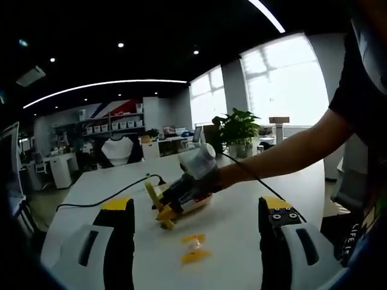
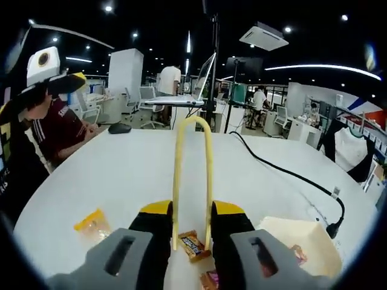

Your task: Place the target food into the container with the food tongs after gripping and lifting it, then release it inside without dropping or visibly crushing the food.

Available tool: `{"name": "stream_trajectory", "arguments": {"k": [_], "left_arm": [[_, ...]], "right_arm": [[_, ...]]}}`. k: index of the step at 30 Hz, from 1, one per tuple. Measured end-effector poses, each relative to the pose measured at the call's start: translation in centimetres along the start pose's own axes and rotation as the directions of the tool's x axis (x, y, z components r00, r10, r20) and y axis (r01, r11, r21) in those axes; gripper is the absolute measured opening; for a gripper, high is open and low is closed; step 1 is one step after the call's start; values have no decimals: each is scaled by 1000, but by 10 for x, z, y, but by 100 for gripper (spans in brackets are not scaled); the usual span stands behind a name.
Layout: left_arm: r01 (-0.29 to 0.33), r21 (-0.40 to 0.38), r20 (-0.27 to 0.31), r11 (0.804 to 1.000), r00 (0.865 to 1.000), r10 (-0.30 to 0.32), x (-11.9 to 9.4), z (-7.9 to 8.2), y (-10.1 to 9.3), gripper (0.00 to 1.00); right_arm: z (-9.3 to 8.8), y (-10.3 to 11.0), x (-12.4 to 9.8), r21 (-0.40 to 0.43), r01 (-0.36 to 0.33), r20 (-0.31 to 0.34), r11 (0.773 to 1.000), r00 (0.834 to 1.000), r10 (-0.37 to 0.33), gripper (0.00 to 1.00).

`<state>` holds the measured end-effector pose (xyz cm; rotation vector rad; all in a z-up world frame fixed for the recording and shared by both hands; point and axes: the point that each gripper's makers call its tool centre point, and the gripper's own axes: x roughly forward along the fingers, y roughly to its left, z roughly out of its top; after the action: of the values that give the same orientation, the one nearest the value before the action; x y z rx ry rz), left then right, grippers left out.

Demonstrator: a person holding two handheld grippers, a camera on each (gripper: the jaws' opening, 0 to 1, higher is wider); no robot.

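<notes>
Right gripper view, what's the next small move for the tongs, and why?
Probably close the tongs gently on the brown wrapped candy: it sits between their two arms, not visibly pinched, and the cream container waits just to its right.

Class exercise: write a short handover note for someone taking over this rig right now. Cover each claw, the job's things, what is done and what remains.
Left claw: open, holding nothing, above the white table.
Right claw: shut on the yellow tongs, which point away over the table.
Wrapped snack bar lies on the table between the right claw's jaws; an orange-wrapped candy lies to its left.
Cream container sits to the right, some wrapped pieces already inside.
Left: grip a piece with the tongs, lift, release in the container.
</notes>
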<state>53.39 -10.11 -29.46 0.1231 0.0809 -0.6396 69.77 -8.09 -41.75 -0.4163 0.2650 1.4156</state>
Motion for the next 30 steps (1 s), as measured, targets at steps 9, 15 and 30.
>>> {"name": "stream_trajectory", "arguments": {"k": [9,15,30], "left_arm": [[-6,-7,1,1000,1000,6,-1,-1,1,89],[-1,-5,5,1000,1000,1,0,0,-1,89],[7,-4,4,1000,1000,-7,0,0,-5,89]], "right_arm": [[0,-1,-5,113,213,16,970,976,-216,17],[-2,2,-19,178,308,66,935,944,-324,15],[36,-6,-47,247,364,182,898,893,-412,15]]}}
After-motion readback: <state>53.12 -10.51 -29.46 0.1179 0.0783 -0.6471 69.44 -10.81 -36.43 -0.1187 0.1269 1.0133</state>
